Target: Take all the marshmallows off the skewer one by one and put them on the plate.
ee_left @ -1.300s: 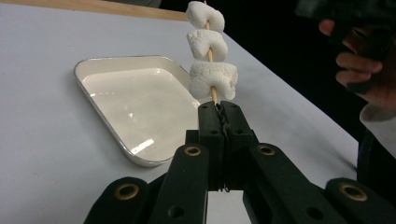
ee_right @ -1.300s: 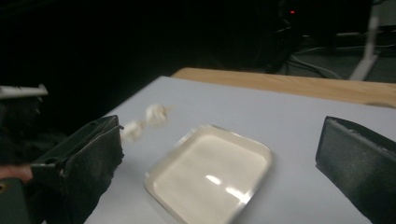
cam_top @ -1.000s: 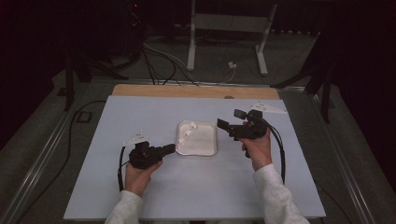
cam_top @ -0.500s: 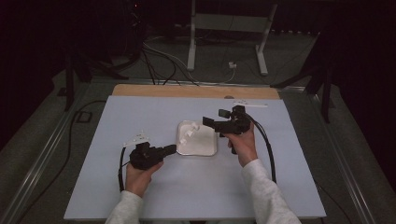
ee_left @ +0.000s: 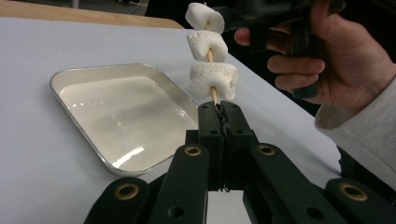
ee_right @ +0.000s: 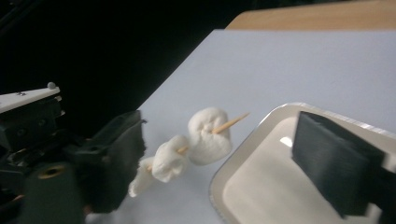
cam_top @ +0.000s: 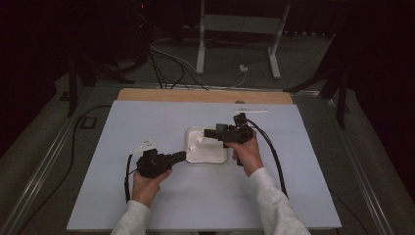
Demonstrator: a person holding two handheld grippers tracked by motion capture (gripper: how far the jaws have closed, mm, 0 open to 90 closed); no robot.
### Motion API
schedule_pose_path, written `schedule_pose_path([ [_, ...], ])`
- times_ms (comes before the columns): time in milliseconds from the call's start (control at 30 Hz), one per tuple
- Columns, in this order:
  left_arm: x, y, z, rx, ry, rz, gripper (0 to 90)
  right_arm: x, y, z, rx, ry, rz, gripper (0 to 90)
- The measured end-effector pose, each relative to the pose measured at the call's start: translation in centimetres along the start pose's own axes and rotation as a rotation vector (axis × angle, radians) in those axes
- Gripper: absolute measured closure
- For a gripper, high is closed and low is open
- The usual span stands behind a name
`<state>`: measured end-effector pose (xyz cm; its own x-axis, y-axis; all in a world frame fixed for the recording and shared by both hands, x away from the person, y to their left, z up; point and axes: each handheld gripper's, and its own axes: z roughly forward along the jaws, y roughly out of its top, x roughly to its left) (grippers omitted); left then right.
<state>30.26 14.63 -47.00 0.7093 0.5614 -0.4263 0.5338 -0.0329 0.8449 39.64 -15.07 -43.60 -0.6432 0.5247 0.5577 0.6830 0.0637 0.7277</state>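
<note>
- The bench (cam_top: 147, 122) has a pale sheet over it with bare surface on every side of both grippers; a wooden strip (cam_top: 205, 95) runs along its far edge, beyond the right gripper.
- A shallow white tray (cam_top: 215, 156) lies between the two grippers, its near-left corner just ahead of the left gripper's tips; in the left gripper view the tray (ee_left: 74, 79) sits low and to the left of the jaws, with nothing in it.
- The left gripper (ee_left: 219, 112) has its jaws pressed together on the lower end of a wooden skewer (ee_left: 214, 94), which rises steeply from the tips.
- Three marshmallows (ee_left: 212, 80) are threaded on the skewer above the jaws, stacked one over another.
- The right gripper (cam_top: 209, 132) reaches in over the tray at the skewer's upper end; in its own view its jaws stand spread, one on each side of the marshmallows (ee_right: 208, 135), with the skewer's bare tip (ee_right: 236, 120) pointing between them.
- The left hand (cam_top: 147, 183) holds its gripper low near the bench; the right hand (cam_top: 248, 152) holds its gripper raised, with a cable (cam_top: 271, 147) trailing behind it.
- Dark floor with cables (cam_top: 166, 63) and a white stand (cam_top: 235, 39) lies beyond the bench.
</note>
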Motion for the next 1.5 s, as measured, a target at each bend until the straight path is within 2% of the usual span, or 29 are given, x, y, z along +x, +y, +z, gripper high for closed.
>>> schedule_pose_path([
  [133, -0.1, 0.0, 0.1, 0.000, -0.001, -0.001, 90.0, -0.2, -0.2, 0.5, 0.003, 0.028, 0.064, 40.7],
  [300, -0.1, 0.0, 0.2, 0.002, -0.004, 0.000, 90.0, -0.4, -0.3, 0.8, 0.013, 0.084, 0.127, 54.7],
  [433, -0.1, -0.1, 0.3, 0.012, -0.003, 0.003, 90.0, -0.4, -0.4, 1.0, 0.032, 0.080, 0.152, 65.8],
  [467, -0.1, -0.1, 0.3, 0.012, -0.003, 0.003, 90.0, -0.4, -0.4, 1.0, 0.032, 0.080, 0.152, 65.8],
  [500, -0.1, -0.1, 0.4, 0.017, -0.005, 0.003, 90.0, -0.5, -0.4, 0.9, 0.037, 0.083, 0.166, 70.4],
  [800, -0.2, -0.3, 0.9, 0.047, -0.007, 0.007, 89.0, -0.1, -0.3, 0.7, 0.024, 0.091, 0.164, 75.8],
  [900, -0.1, -0.4, 1.2, 0.073, 0.002, 0.004, 88.4, 0.0, -0.4, 0.8, 0.020, 0.096, 0.161, 76.3],
  [1100, -0.2, -0.6, 1.8, 0.116, -0.003, 0.002, 81.2, 0.3, -0.5, 1.1, 0.014, 0.101, 0.165, 77.1],
  [1233, -0.1, -0.7, 2.0, 0.144, -0.004, 0.006, 88.2, 0.3, -0.5, 1.1, 0.012, 0.103, 0.160, 77.4],
  [1333, -0.1, -0.7, 2.0, 0.155, -0.011, 0.005, 89.8, 0.3, -0.5, 1.1, 0.019, 0.105, 0.155, 77.6],
  [1400, -0.3, -0.8, 2.2, 0.178, -0.002, 0.015, 90.0, 0.3, -0.5, 1.1, 0.026, 0.105, 0.151, 77.6],
  [1500, -0.2, -0.8, 2.2, 0.187, 0.001, 0.012, 90.0, 0.2, -0.5, 1.0, 0.038, 0.094, 0.149, 77.9],
])
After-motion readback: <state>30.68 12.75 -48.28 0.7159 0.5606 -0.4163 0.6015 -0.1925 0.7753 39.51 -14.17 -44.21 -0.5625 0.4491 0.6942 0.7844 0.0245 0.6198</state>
